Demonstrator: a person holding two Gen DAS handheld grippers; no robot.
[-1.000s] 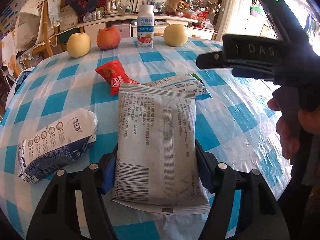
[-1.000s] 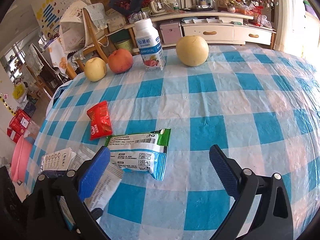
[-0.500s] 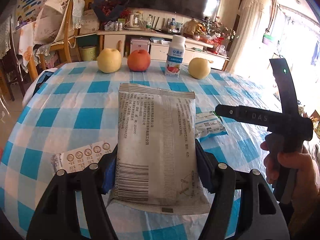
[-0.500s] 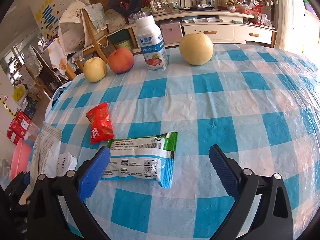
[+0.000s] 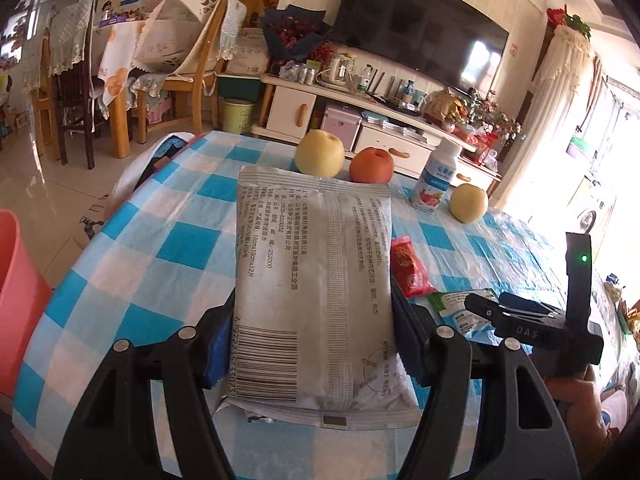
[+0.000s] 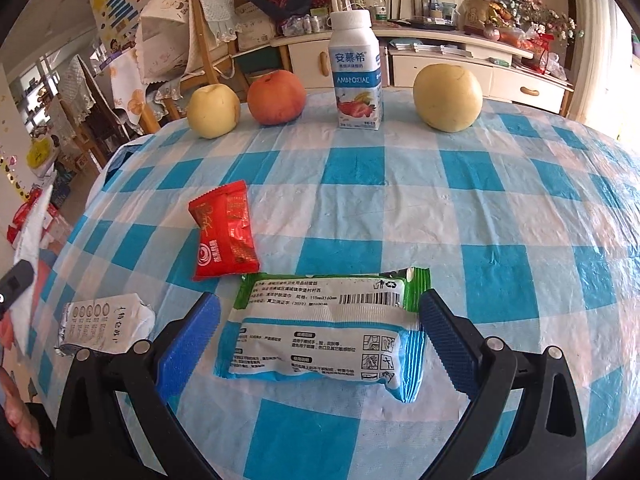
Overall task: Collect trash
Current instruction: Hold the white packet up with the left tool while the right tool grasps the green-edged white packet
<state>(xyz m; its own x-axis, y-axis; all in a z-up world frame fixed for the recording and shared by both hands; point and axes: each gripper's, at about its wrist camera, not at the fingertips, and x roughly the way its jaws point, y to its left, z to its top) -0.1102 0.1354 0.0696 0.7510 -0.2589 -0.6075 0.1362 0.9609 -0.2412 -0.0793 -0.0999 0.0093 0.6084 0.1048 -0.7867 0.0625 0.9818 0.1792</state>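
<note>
Four wrappers: one grey (image 5: 316, 292), one red (image 6: 224, 232), one green and white (image 6: 324, 332), one crumpled white (image 6: 102, 326). Three round fruits: two yellow pears (image 6: 214, 110) (image 6: 447, 97) and one red apple (image 6: 276, 97). One yogurt bottle (image 6: 356, 76). One checked tablecloth (image 6: 500, 216). One pink bin (image 5: 16, 300). Two grippers (image 5: 312, 340) (image 6: 320, 340)

Left gripper (image 5: 313, 344) clamped on grey packet (image 5: 314, 280), packet sticking up past the fingers. Right of the fingers: red wrapper (image 5: 410, 267), green-white packet (image 5: 456, 307), right gripper (image 5: 520, 318). Pink bin (image 5: 16, 300) far left.
</note>
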